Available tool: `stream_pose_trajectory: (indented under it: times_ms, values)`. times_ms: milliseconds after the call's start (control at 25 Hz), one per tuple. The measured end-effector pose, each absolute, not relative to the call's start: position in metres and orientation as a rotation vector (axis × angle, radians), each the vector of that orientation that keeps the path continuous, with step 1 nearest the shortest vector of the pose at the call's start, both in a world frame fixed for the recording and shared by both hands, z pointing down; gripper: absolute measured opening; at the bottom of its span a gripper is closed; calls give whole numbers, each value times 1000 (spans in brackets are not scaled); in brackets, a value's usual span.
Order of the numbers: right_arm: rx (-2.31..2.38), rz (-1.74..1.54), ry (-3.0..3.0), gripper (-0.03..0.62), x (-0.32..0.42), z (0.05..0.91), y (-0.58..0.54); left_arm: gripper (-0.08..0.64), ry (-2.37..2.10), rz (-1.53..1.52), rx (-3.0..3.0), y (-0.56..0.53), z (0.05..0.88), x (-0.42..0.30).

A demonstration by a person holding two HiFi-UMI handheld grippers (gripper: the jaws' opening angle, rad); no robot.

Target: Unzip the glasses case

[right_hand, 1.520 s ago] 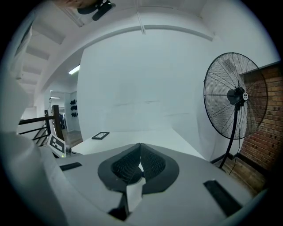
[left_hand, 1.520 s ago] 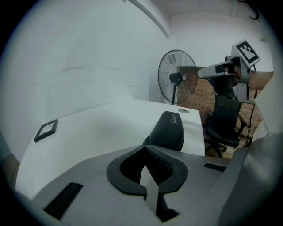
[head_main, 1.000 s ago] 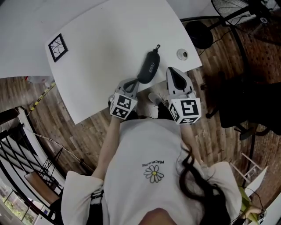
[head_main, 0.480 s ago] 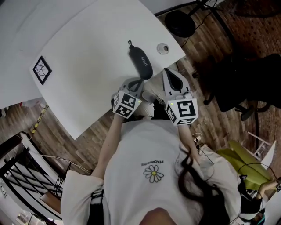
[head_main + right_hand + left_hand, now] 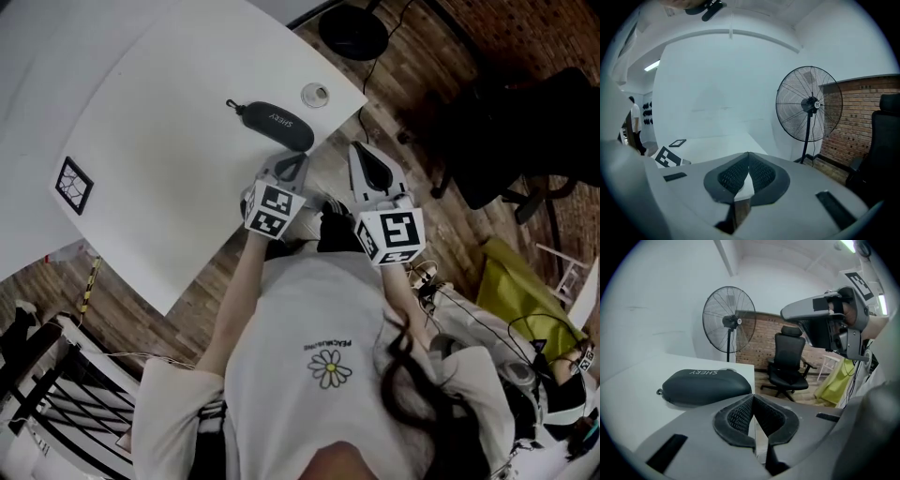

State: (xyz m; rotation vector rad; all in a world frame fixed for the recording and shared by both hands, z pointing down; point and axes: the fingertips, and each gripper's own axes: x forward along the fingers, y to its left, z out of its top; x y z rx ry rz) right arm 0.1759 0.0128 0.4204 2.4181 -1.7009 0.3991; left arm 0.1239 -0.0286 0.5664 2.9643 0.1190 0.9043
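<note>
The dark oval glasses case (image 5: 277, 126) lies flat near the corner of the white table (image 5: 159, 178), its zipper pull (image 5: 230, 104) at the left end. In the left gripper view the case (image 5: 705, 385) sits just ahead and to the left of my jaws. My left gripper (image 5: 292, 161) hangs at the table's edge just short of the case, jaws shut and empty. My right gripper (image 5: 368, 155) is off the table's corner over the wooden floor, also shut with nothing in it, and its own view (image 5: 748, 157) looks past the table.
A small round object (image 5: 315, 94) lies beside the case's right end. A square marker tag (image 5: 73, 184) is on the table's left. A standing fan (image 5: 729, 319) and a black office chair (image 5: 790, 362) stand beyond the table on the wooden floor. A person (image 5: 635, 124) stands far off.
The head view has swung, so the table and case moved left and the case now lies crosswise. Both grippers stay shut and shifted sideways along the table's edge.
</note>
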Motion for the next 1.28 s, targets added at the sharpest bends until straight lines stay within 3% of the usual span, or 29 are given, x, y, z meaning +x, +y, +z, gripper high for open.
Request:
stream_pose_trajectory:
  times_ms: [440,560,760,1280]
  values:
    - [2454,520,-1682,12,163,444,1,14,-84,687,3094,-100,484,129]
    - [2433,625,-1671,96,147,467,-10,14,-52,719,3163,-121,474,141]
    - [2393,828,-1599,155,123,519,-24,14,66,887,3189,-116,500,154]
    - [2502,1019,-1421,155,112,576,-46,14,158,992,3181,-105,520,163]
